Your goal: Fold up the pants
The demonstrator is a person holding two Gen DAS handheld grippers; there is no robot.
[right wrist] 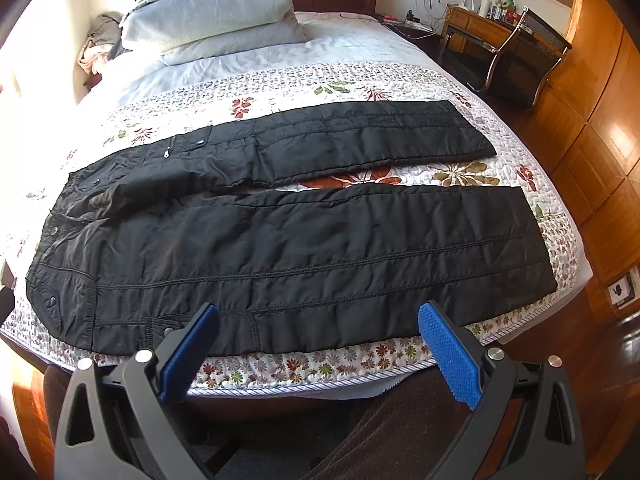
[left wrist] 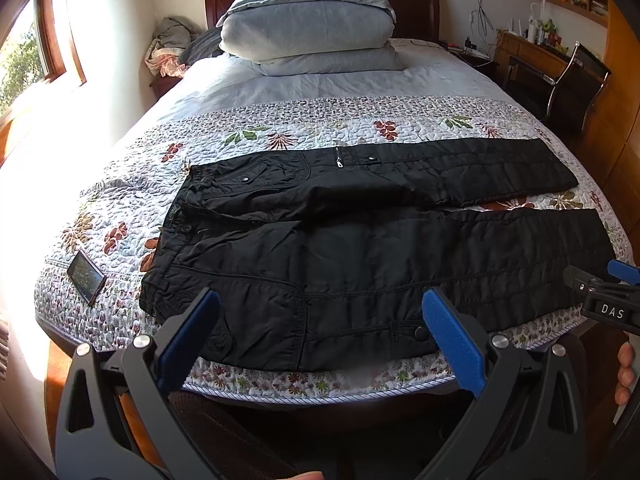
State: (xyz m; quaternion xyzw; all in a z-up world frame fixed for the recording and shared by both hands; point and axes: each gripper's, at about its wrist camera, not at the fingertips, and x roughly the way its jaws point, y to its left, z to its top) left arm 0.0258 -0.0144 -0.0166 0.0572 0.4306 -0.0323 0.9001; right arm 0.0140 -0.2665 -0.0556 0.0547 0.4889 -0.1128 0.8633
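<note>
Left gripper (left wrist: 320, 336) is spread wide with nothing between its blue pads, hanging just off the near edge of the bed (left wrist: 280, 384). Right gripper (right wrist: 320, 344) is likewise wide apart and empty, at the same near edge, further right; I see its tip in the left wrist view at the right margin. Black pants (right wrist: 280, 248) lie flat across the floral quilt (right wrist: 460, 176), unfolded, waistband to the left, both legs running right. Near leg sits just beyond both grippers' fingertips, apart from them. Far leg angles away, with a wedge of quilt showing between the two legs. Phone (left wrist: 86, 278) lies on the quilt left of the waistband. Stacked pillows (left wrist: 308, 28) are at the far end.
</note>
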